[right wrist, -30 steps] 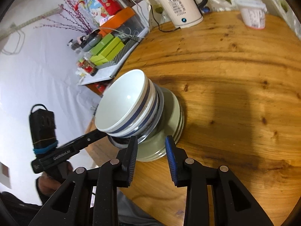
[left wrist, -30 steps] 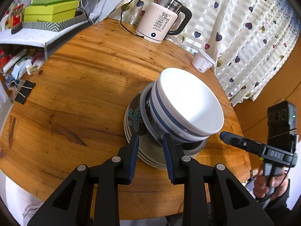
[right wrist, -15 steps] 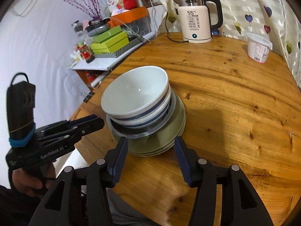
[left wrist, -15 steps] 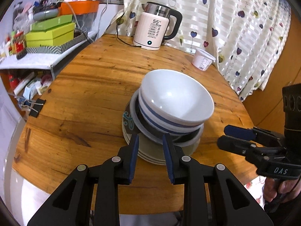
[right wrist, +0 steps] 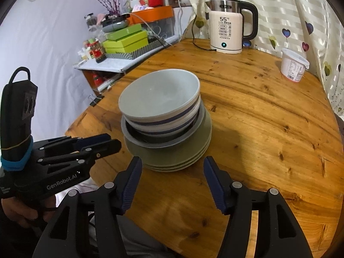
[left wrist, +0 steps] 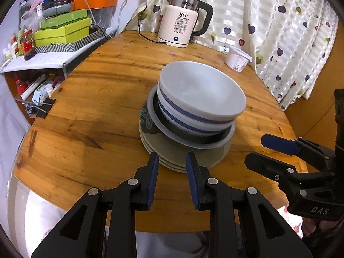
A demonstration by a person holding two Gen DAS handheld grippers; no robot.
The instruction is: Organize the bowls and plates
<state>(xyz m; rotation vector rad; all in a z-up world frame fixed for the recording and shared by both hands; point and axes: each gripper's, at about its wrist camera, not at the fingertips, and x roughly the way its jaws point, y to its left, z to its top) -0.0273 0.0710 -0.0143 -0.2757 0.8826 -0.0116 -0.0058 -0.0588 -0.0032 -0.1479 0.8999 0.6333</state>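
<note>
Tools (right wrist: 172,182) (left wrist: 172,179): 2, empty | bowls (right wrist: 159,99): 3 | plates (right wrist: 172,157): 3

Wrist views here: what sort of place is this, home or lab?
Most likely a lived-in home dining corner: a round wooden table bearing stacked bowls and plates, an electric kettle, a heart-print curtain, and cluttered shelves.

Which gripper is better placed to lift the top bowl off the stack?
Probably the right gripper: its jaws have just been opening and stand wide and empty facing the stack, while the left gripper stands narrower.
</note>
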